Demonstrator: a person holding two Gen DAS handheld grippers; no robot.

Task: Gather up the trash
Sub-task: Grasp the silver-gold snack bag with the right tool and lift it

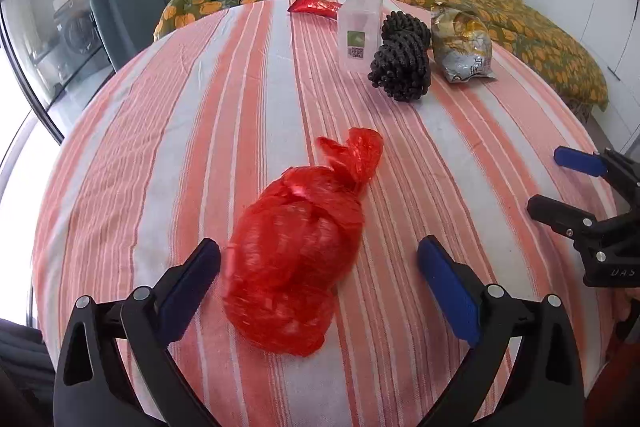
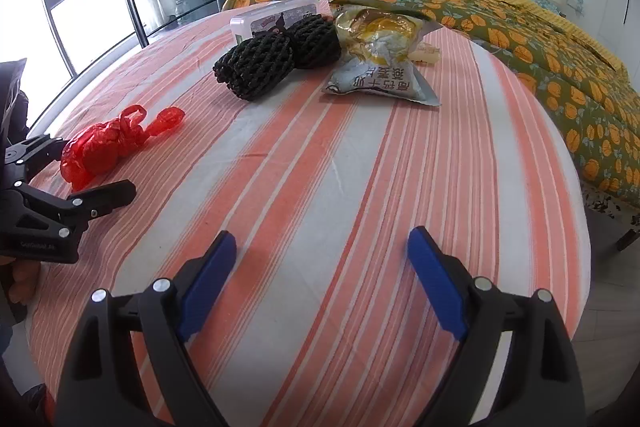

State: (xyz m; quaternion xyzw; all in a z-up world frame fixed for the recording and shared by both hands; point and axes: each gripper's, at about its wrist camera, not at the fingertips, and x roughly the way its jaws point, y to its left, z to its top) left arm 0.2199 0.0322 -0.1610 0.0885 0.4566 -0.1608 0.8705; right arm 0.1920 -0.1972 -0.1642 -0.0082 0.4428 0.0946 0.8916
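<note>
Orange-and-white striped sheet (image 1: 168, 155) covers the bed. A knotted red plastic bag (image 1: 296, 259) lies between the wide-spread jaws of the left gripper (image 1: 320, 267), untouched. Farther off: foil snack packet (image 1: 460, 43), black foam netting (image 1: 404, 59), clear box (image 1: 358, 31). The right gripper (image 2: 320, 255), jaws wide, holds nothing.

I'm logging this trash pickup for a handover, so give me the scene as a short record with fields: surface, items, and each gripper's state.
surface: striped sheet on a bed
nearest item: red plastic bag, knotted, lying between the left gripper's fingers
far items: clear plastic box, black foam netting, silver snack bag, red wrapper
left gripper: open, pads not pressing the bag
right gripper: open, nothing between its fingers
</note>
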